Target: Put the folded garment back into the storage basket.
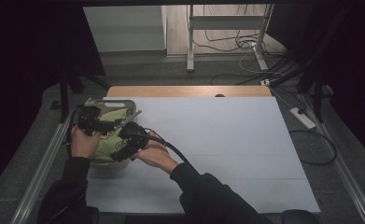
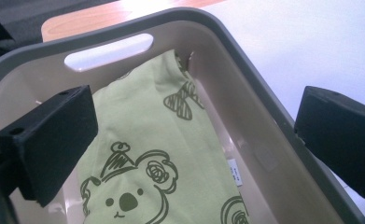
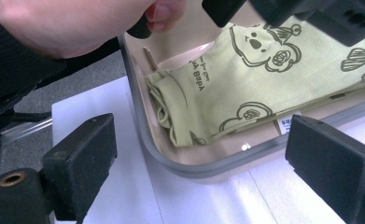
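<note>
A beige bin with a grey rim (image 1: 117, 101) stands at the left of the white table. In it lies a folded light-green cloth (image 1: 103, 143) printed with koalas. In the left gripper view my left gripper (image 2: 196, 135) hangs open above the bin (image 2: 245, 51), its jaws wide apart over the cloth (image 2: 161, 140). My right gripper (image 3: 206, 163) is open too, low beside the bin's near rim (image 3: 189, 165), facing the cloth's folded end (image 3: 245, 88). From above, the left gripper (image 1: 106, 123) is over the bin and the right gripper (image 1: 126, 148) is at its right side.
The white table top (image 1: 227, 140) stretches free to the right of the bin, with a wooden strip (image 1: 189, 91) at its far edge. A metal rail (image 1: 45, 158) runs along the left side. A power strip (image 1: 303, 117) and cables lie on the floor.
</note>
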`<state>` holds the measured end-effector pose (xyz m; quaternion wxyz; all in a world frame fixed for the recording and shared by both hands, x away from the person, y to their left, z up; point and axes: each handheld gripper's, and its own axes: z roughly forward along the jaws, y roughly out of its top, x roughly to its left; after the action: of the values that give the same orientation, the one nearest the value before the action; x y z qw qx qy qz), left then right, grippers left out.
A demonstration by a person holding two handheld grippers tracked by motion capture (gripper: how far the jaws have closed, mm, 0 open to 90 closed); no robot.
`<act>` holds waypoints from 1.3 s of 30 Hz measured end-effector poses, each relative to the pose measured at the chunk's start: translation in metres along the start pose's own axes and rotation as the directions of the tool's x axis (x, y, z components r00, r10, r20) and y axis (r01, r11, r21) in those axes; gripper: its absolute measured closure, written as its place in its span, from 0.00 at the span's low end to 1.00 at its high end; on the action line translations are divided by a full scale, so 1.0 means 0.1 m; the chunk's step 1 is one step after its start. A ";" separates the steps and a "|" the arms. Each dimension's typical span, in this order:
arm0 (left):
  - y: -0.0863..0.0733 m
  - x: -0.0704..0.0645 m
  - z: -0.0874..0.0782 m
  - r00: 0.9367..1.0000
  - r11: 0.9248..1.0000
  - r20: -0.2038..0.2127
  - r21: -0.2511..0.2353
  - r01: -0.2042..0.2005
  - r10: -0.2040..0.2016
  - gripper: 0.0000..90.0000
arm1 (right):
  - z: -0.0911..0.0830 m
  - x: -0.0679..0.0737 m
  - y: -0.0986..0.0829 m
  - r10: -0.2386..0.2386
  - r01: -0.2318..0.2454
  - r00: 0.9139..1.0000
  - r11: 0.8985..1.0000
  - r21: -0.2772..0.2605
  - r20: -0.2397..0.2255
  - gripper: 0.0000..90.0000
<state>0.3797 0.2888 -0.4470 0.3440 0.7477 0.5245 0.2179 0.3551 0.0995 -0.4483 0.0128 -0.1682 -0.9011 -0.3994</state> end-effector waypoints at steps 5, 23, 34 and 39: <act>-0.03 -0.02 -0.01 1.000 1.000 0.020 -0.024 0.002 -0.002 0.00 | -0.06 -0.02 -0.04 0.001 -0.001 1.000 1.000 -0.004 -0.006 0.07; -0.11 -0.16 -0.13 0.996 0.997 0.076 -0.062 -0.035 0.039 0.00 | -0.30 -0.08 -0.18 -0.048 0.048 0.999 0.999 0.002 0.014 0.00; -0.20 -0.28 -0.20 0.992 0.997 0.119 -0.076 -0.029 0.038 0.00 | -0.46 -0.16 -0.33 -0.028 0.029 0.999 0.999 -0.016 0.038 0.00; -0.22 -0.33 -0.24 0.991 0.996 0.125 -0.087 -0.032 0.043 0.00 | -0.55 -0.17 -0.40 -0.033 0.034 0.998 0.999 -0.018 0.050 0.00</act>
<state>0.3373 0.2691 -0.4465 0.4039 0.7546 0.4777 0.1982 0.3524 0.0302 -0.4424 -0.0178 -0.1629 -0.9000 -0.4040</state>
